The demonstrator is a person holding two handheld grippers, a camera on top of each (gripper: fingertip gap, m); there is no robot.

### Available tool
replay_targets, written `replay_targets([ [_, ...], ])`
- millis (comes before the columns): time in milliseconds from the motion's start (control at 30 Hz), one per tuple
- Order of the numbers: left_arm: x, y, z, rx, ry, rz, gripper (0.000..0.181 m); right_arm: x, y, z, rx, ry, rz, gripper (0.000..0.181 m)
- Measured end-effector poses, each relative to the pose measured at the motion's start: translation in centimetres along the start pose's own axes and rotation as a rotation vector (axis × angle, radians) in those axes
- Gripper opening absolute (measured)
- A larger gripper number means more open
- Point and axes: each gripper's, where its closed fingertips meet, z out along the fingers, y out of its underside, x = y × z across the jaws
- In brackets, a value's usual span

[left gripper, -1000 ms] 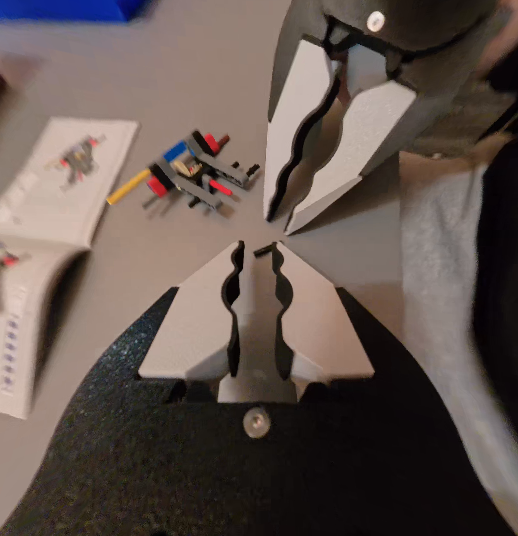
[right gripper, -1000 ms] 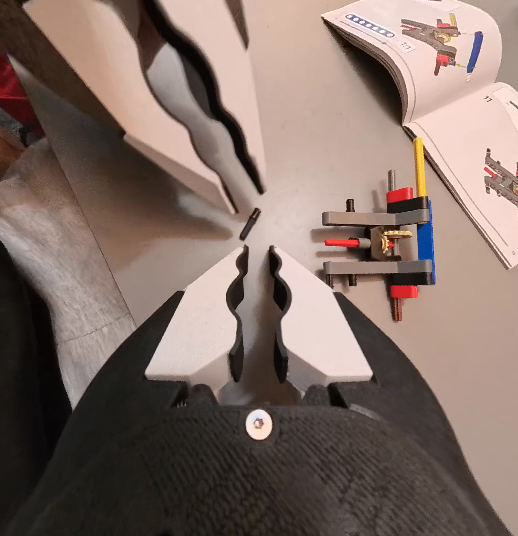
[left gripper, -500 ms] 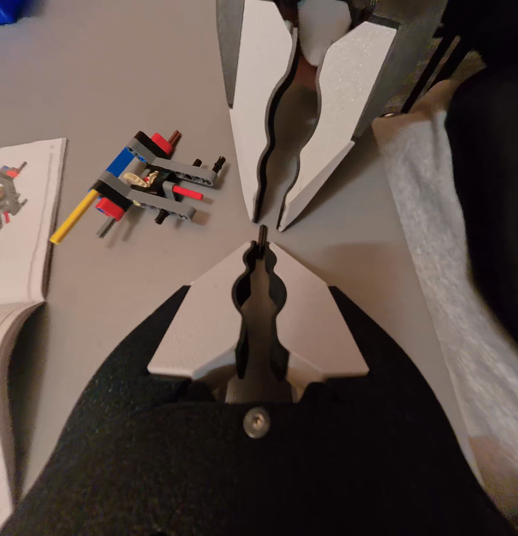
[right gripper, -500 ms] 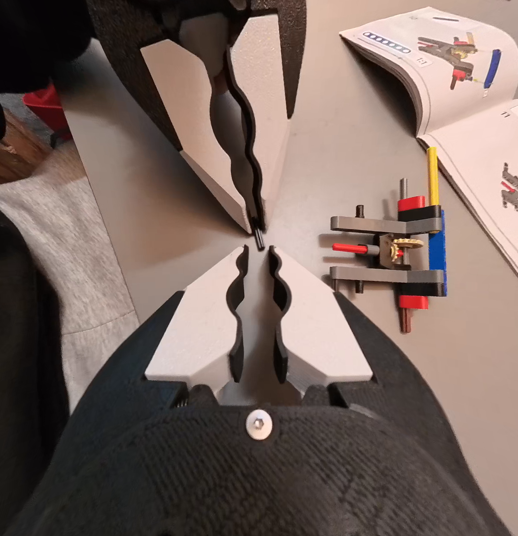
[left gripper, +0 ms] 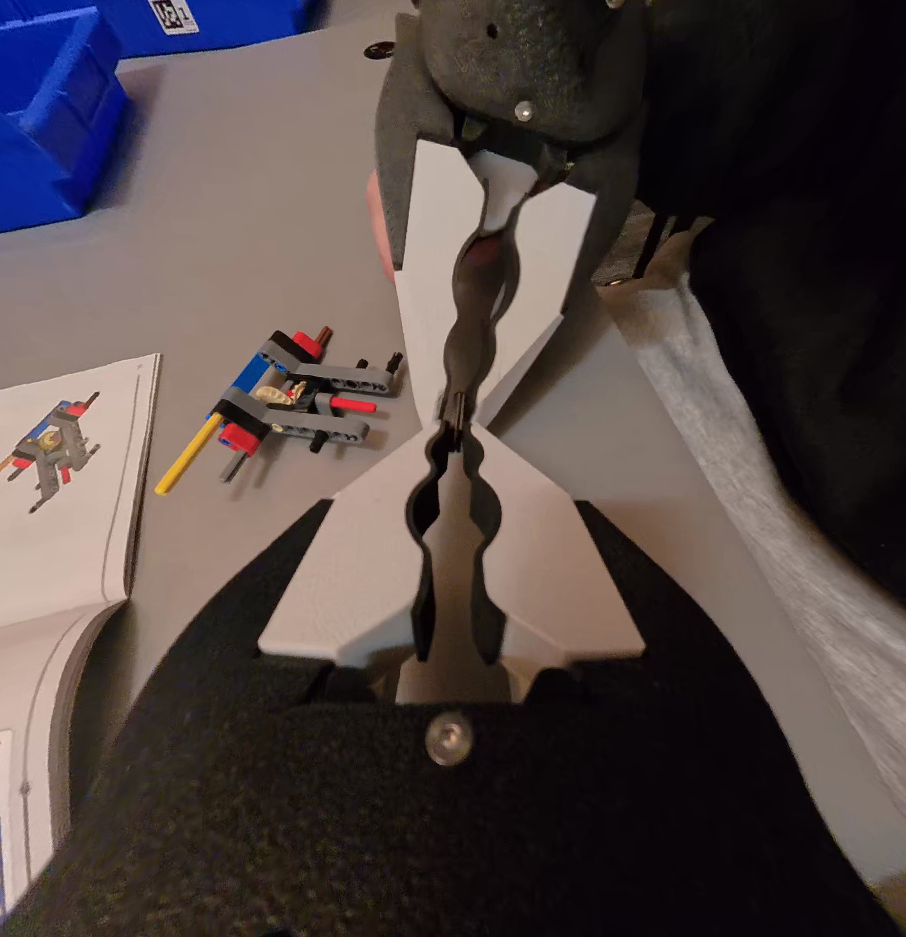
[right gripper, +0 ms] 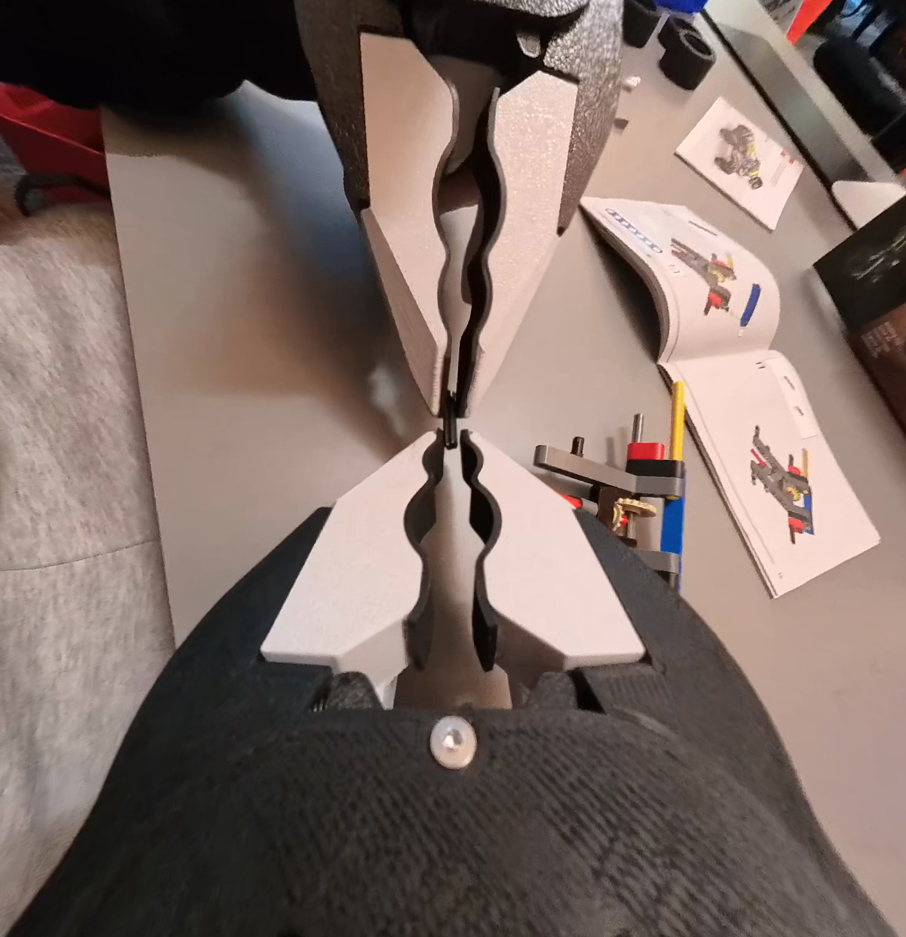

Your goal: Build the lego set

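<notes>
Right, the small black pin (right gripper: 450, 423) is up off the grey table (left gripper: 268, 218), pinched at the tips of the left gripper (left gripper: 453, 440), whose jaws are narrowed onto it, while the right gripper (right gripper: 448, 440) meets it tip to tip with only a narrow gap, its hold unclear. This looks like a handover or re-grip. Next, I'd say, comes carrying it to the part-built lego frame (left gripper: 299, 400) just beside the open instruction booklet (right gripper: 735, 385) and lining it up with a beam hole.
</notes>
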Motion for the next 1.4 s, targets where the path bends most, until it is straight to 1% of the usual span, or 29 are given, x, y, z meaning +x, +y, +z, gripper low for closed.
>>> replay_targets([
  [33,-0.2,0.1,0.1,-0.003,-0.001,-0.006,0.003,0.2,-0.1,0.1,0.001,0.026,-0.017,0.008],
  [100,-0.3,0.3,0.1,-0.018,0.006,-0.013,0.002,0.4,-0.1,0.2,-0.008,0.067,-0.064,0.002],
  [233,-0.8,0.5,-0.1,-0.019,0.002,-0.035,0.002,1.0,-0.1,0.4,-0.027,0.165,-0.168,0.002],
  [400,-1.2,1.1,-0.4,-0.042,-0.018,-0.046,0.002,2.1,0.0,0.4,-0.068,0.302,-0.317,0.011],
  [467,-1.3,1.1,-0.4,-0.041,-0.017,-0.053,0.002,1.6,0.1,0.6,-0.077,0.286,-0.344,0.001],
  [600,-1.3,1.0,-0.6,-0.036,-0.021,-0.072,0.002,1.8,-0.3,0.7,-0.065,0.316,-0.372,0.003],
  [667,-1.5,0.9,-0.7,-0.034,-0.031,-0.086,0.002,2.2,-0.4,0.6,-0.080,0.360,-0.417,0.004],
  [733,-1.6,1.0,-0.7,-0.040,-0.032,-0.094,0.002,2.1,-0.3,0.7,-0.110,0.372,-0.453,0.002],
  [800,-1.8,0.7,-0.8,-0.012,-0.052,-0.088,0.003,2.5,-0.5,0.6,-0.102,0.412,-0.451,0.001],
  [900,-2.1,-0.1,-1.4,0.060,-0.057,-0.114,0.005,2.8,-1.3,0.2,-0.017,0.420,-0.321,0.001],
  [967,-2.1,-0.4,-1.5,0.089,-0.048,-0.138,0.005,2.9,-1.8,-0.1,0.028,0.417,-0.270,0.001],
  [1100,-1.8,-0.7,-1.6,0.107,-0.028,-0.152,0.003,2.9,-1.8,-0.1,0.030,0.434,-0.289,0.001],
  [1267,-1.7,-0.3,-1.4,0.073,-0.024,-0.111,0.003,2.6,-1.4,0.2,0.012,0.421,-0.276,0.001],
  [1300,-1.9,-0.2,-1.5,0.061,-0.039,-0.098,0.003,2.8,-1.3,0.0,0.001,0.445,-0.260,0.002],
  [1400,-3.0,1.1,-1.8,-0.023,-0.078,-0.090,0.003,4.0,-0.6,-0.6,-0.048,0.555,-0.232,0.020],
])
